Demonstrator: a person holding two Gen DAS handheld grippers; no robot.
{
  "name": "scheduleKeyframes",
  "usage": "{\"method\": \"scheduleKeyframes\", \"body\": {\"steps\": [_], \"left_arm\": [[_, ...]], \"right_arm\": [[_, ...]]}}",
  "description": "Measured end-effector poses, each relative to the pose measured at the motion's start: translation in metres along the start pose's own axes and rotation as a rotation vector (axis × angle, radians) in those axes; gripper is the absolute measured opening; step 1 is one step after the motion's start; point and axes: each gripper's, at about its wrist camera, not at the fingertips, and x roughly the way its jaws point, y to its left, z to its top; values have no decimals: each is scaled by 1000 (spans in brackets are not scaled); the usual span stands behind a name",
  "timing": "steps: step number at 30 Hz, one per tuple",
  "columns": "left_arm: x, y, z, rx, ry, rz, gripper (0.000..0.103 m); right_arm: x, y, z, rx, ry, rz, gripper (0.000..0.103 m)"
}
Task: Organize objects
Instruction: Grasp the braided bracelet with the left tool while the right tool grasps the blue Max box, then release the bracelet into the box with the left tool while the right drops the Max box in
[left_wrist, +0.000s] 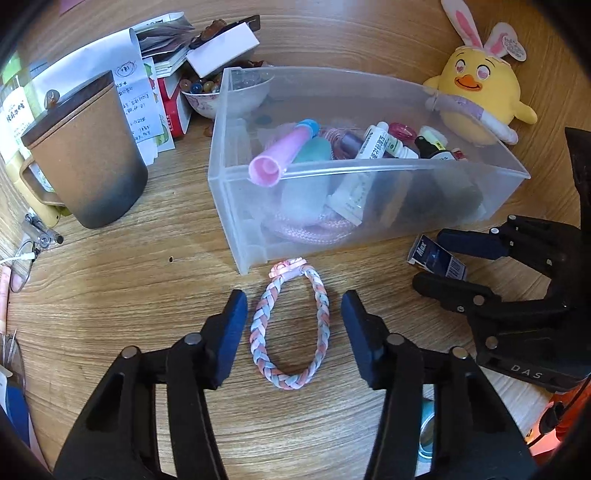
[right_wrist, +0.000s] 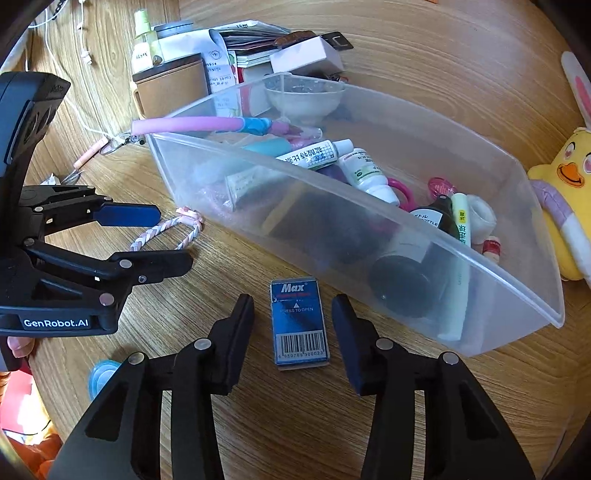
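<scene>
A braided pink, blue and white bracelet (left_wrist: 290, 328) lies on the wooden table just in front of a clear plastic bin (left_wrist: 369, 173). My left gripper (left_wrist: 293, 314) is open, its fingers on either side of the bracelet, not touching it. A blue Max staples box (right_wrist: 299, 323) lies flat in front of the bin (right_wrist: 480, 266). My right gripper (right_wrist: 291, 321) is open with its fingers on either side of the box. The bin holds tubes, small bottles, a pink tube and a pink cord. The right gripper (left_wrist: 439, 258) shows in the left wrist view around the box (left_wrist: 436, 260).
A brown lidded mug (left_wrist: 85, 155) stands left of the bin. Papers, booklets, a white box and a bowl of marbles (left_wrist: 210, 96) lie behind it. A yellow plush chick (left_wrist: 480, 99) sits at the bin's right. Glasses and cables lie at the far left.
</scene>
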Motion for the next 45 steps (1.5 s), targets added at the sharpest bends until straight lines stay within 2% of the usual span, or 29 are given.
{"method": "scheduleKeyframes", "body": {"steps": [2, 3, 4, 10, 15, 24, 34, 40, 45], "left_arm": [[-1, 2, 1, -6, 4, -15, 24], [0, 3, 2, -10, 8, -32, 19], [-1, 5, 2, -14, 13, -51, 10], [-10, -1, -10, 6, 11, -60, 9], [-26, -9, -13, 9, -24, -61, 8], [-68, -30, 2, 32, -144, -70, 8], [-103, -41, 37, 68, -288, -64, 8], [-96, -40, 60, 63, -298, -65, 8], [-72, -40, 75, 61, -253, -73, 8]], "right_arm": [[-1, -1, 0, 3, -2, 2, 26], [-1, -2, 0, 9, -3, 9, 25], [-2, -4, 0, 17, -4, 17, 25], [-9, -4, -2, 29, -21, 35, 25], [-28, -3, -3, 39, -67, 44, 25], [-66, -6, -1, 46, -162, 27, 25], [-105, -14, 22, 62, -295, -3, 25], [-105, -24, 38, 69, -320, -37, 25], [-85, -41, 50, 88, -284, -67, 25]]}}
